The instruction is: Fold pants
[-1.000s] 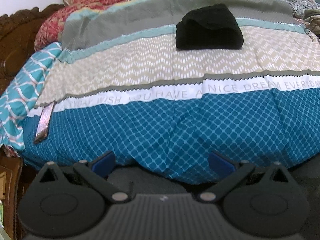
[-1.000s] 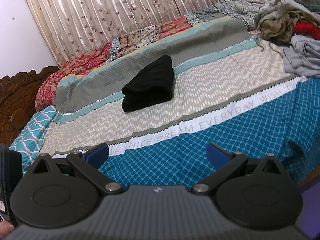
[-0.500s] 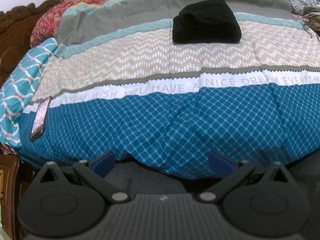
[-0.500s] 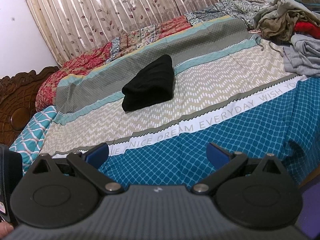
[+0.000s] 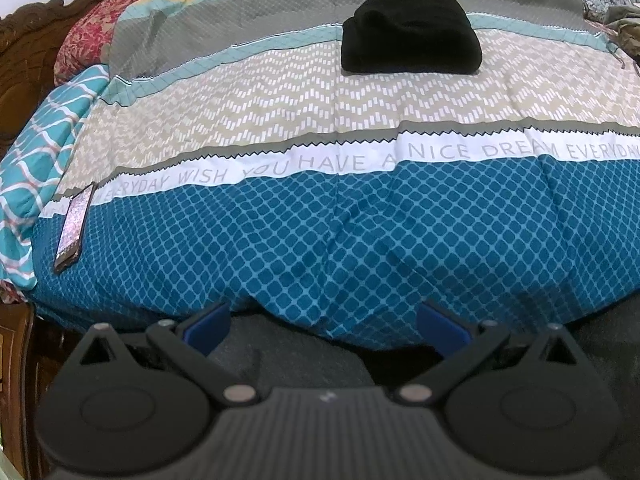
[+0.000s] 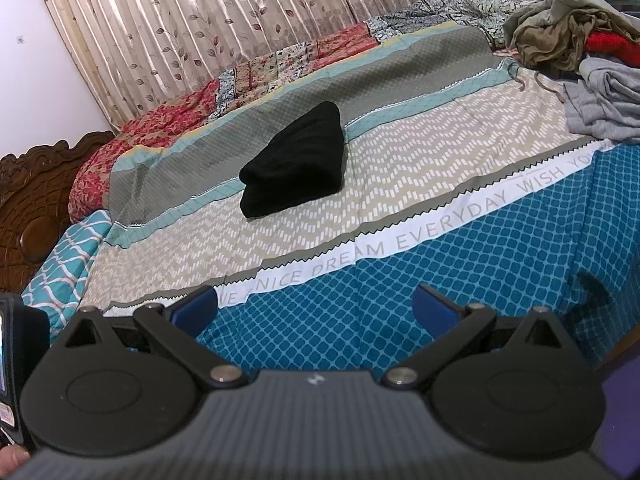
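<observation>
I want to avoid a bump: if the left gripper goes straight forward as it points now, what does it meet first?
Most likely the left gripper, jaws open and empty, first meets the blue diamond-patterned bedspread at the bed's near edge. The folded black pants lie much farther back. Depth is unclear.

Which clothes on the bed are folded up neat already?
The black pants, alone mid-bed in a tidy bundle. The grey, olive and red clothes lie crumpled in a corner heap.

black pants (image 5: 410,30), teal diamond-print bedspread (image 5: 360,232)

clothes pile (image 6: 576,40) cut by right edge, headboard (image 6: 28,200) partly hidden
</observation>
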### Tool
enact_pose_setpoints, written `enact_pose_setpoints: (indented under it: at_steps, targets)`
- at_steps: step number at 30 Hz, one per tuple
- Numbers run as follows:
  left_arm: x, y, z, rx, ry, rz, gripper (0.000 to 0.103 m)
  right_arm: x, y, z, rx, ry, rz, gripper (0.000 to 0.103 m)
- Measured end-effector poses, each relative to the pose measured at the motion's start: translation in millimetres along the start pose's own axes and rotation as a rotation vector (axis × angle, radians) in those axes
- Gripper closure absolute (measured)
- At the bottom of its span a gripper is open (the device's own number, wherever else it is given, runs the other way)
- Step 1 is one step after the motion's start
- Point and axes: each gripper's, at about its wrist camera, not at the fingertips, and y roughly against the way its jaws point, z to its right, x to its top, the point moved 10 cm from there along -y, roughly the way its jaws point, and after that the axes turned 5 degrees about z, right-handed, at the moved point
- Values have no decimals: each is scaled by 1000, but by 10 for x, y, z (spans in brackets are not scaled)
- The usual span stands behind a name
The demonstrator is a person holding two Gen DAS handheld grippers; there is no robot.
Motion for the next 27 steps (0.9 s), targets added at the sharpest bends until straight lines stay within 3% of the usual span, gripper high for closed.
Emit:
enact_pose_setpoints:
  at_steps: [14, 27]
  targets:
    - [-14, -51, 38, -19, 0, -16, 0, -3, -31, 47, -17, 5, -15, 0]
    - [-49, -268, 109, -66, 3, -56, 0, -148, -210, 83, -71, 57, -95, 0]
